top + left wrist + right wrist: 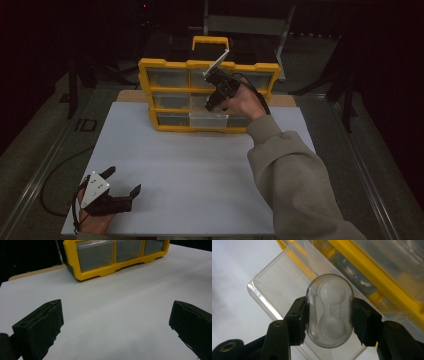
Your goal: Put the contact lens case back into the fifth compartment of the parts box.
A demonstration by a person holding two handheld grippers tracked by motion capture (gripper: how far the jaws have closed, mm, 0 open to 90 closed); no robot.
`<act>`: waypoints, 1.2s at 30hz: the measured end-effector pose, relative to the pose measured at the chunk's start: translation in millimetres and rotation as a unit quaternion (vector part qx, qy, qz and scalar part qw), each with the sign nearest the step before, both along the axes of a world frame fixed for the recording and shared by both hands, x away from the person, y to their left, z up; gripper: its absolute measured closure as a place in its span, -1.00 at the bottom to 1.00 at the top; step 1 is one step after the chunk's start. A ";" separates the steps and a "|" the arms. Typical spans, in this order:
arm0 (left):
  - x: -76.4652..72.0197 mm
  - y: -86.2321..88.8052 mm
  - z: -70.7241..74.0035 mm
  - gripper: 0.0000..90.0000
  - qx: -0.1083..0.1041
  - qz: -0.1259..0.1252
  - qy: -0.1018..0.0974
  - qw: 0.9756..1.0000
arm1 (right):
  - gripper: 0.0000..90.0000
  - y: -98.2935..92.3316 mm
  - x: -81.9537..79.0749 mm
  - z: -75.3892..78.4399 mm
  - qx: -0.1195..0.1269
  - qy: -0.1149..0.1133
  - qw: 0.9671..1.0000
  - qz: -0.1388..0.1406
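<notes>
At the left edge of the white table (190, 170), the left claw (122, 187) is resting low with its jaws spread wide and nothing between them, its hand lying on the sheet near the person's side. In the left gripper view the two black fingers (40, 325) are framing bare table, with the yellow drawer cabinet (100, 272) standing well apart beyond them.

Moving toward the middle, that cabinet (150, 90) is sitting at the far end of the table, its clear bins set in rows and one clear drawer (207, 119) in the bottom row pulled partly out toward the person.

At the right, the person's sleeve (295, 175) is stretching forward, carrying the right claw (211, 105) to the cabinet front, just above the pulled drawer. In the right gripper view this claw (329, 315) is clamping a clear oval capsule case (329, 311) by its two long sides, so that the case's long axis is running up and away between the fingers (297, 317). The open drawer (277, 282) is lying directly behind and below the case, its mouth facing it, so the coming move appears to be a short drop straight into the drawer. The right hand is by far the nearer one; the left is standing idle well away.
</notes>
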State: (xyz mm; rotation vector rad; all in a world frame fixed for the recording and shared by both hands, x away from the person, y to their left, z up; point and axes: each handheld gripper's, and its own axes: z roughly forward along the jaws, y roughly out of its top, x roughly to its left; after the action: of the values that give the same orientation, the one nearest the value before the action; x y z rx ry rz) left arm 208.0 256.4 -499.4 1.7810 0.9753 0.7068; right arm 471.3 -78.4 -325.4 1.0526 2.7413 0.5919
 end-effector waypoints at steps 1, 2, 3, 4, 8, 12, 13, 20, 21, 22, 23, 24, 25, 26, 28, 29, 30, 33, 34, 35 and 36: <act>0.0 0.1 0.1 -1.00 0.000 0.000 0.000 1.000 | 0.08 0.2 -0.2 -0.3 -0.001 0.000 1.000 0.000; 0.0 0.1 0.0 -1.00 0.000 0.000 0.000 1.000 | 0.08 0.5 -0.5 -0.6 -0.002 0.000 1.000 -0.001; 0.0 0.1 0.0 -1.00 0.000 0.000 0.000 1.000 | 0.08 1.1 -1.0 -1.6 -0.004 -0.004 1.000 -0.003; 0.0 0.1 0.1 -1.00 0.000 0.000 0.000 1.000 | 0.07 1.0 -1.1 -1.6 -0.007 0.000 1.000 -0.002; 0.0 0.1 0.1 -1.00 0.000 0.000 0.000 1.000 | 0.03 -0.4 -1.1 -2.3 0.002 0.000 1.000 -0.008; 0.1 -0.2 0.0 -1.00 0.000 0.000 -0.001 1.000 | -0.02 -4.6 -1.6 -1.8 0.006 -0.006 1.000 -0.010; 0.1 -0.1 0.0 -1.00 0.000 0.000 -0.001 1.000 | -0.06 -5.9 -1.9 -1.2 0.009 -0.007 1.000 -0.009; 0.1 -0.3 0.0 -1.00 0.000 0.001 -0.001 1.000 | -0.35 -13.5 -11.5 7.2 0.023 -0.019 1.000 -0.002; 0.1 -0.3 0.0 -1.00 0.000 0.001 -0.001 1.000 | -0.35 -13.5 -11.5 7.2 0.023 -0.019 1.000 -0.002; 0.2 -0.3 0.0 -1.00 0.000 0.001 0.000 1.000 | -0.38 -14.8 -13.7 8.6 0.027 -0.023 0.999 -0.002; 0.2 -0.4 0.0 -1.00 0.000 0.001 0.000 1.000 | -0.46 -17.2 -17.8 11.2 0.034 -0.028 0.999 -0.001; 0.2 -0.6 -0.1 -1.00 0.000 0.000 0.001 1.000 | -0.52 -19.2 -20.1 12.7 0.035 -0.036 0.999 0.002; 0.2 -0.7 0.0 -1.00 0.001 0.000 0.001 1.000 | -0.56 -20.8 -22.3 14.6 0.039 -0.039 0.998 0.001; 0.2 -0.8 0.0 -1.00 0.001 0.000 0.000 1.000 | -0.59 -22.6 -24.0 15.2 0.045 -0.043 0.998 0.002; 0.3 -0.9 0.0 -1.00 0.001 0.001 0.001 1.000 | -0.66 -25.9 -27.2 16.7 0.044 -0.050 0.998 0.000; 0.4 -0.9 0.0 -1.00 0.002 0.001 0.000 1.000 | -0.67 -28.1 -29.2 17.3 0.046 -0.051 0.998 0.000; 0.4 -0.9 0.0 -1.00 0.002 0.001 0.000 1.000 | -0.67 -28.1 -29.2 17.3 0.046 -0.051 0.998 0.000; 0.4 -0.8 0.0 -1.00 0.000 0.003 0.001 1.000 | -0.78 -36.6 -34.0 15.5 0.046 -0.063 0.997 -0.005; 0.5 -0.8 -0.1 -1.00 0.000 0.003 0.001 1.000 | -0.79 -39.1 -35.2 14.7 0.044 -0.067 0.997 -0.006; 0.4 -0.8 0.1 -1.00 0.001 0.003 0.002 1.000 | -0.80 -41.3 -36.5 13.2 0.048 -0.071 0.996 -0.009; 0.5 -1.0 0.0 -1.00 0.000 0.003 0.001 1.000 | -0.80 -43.6 -38.5 12.0 0.044 -0.071 0.996 -0.013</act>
State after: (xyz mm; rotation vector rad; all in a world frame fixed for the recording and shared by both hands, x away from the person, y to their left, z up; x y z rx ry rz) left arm 208.5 255.5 -499.4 1.7805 0.9829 0.7088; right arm 432.9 -122.0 -313.4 1.0204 2.5958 0.7596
